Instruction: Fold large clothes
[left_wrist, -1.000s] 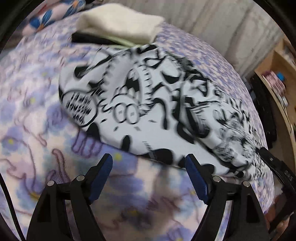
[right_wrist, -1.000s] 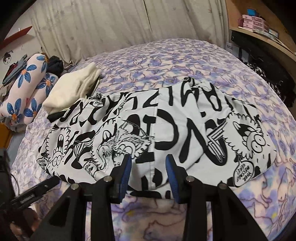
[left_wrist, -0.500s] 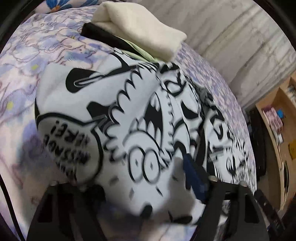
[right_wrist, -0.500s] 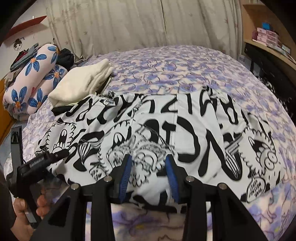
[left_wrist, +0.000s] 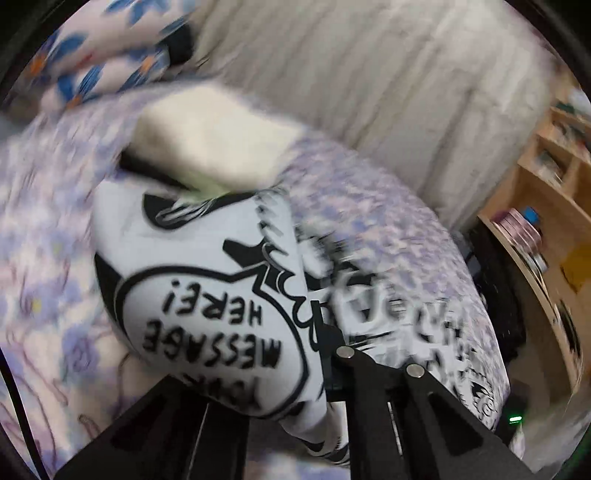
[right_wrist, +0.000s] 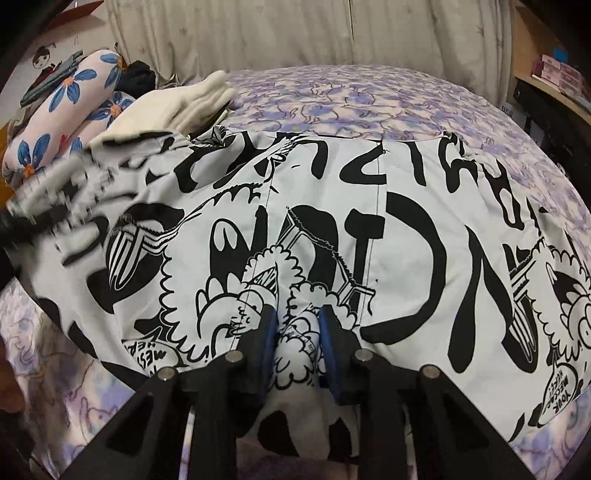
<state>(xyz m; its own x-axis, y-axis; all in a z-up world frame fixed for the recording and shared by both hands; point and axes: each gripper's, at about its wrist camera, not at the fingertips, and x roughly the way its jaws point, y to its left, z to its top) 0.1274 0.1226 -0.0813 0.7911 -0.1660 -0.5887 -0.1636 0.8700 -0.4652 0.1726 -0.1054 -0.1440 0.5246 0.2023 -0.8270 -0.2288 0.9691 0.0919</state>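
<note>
Both claws — left (left_wrist: 314, 373), right (right_wrist: 297, 332) — clamped on b/w garment (right_wrist: 406, 229).

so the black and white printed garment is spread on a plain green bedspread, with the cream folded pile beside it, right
Not quite. The bedspread is a purple floral print, not plain green, as the right wrist view shows. The rest holds: the black and white printed garment is spread on it, with the cream folded pile beside it.

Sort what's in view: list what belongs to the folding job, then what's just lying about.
In the job:
- black-and-white printed garment
- left gripper, shut on a corner of it
- right gripper, closing on its near edge

Lying about:
- cream folded cloth
- flowered pillows
- purple bedspread
- wooden shelves
</note>
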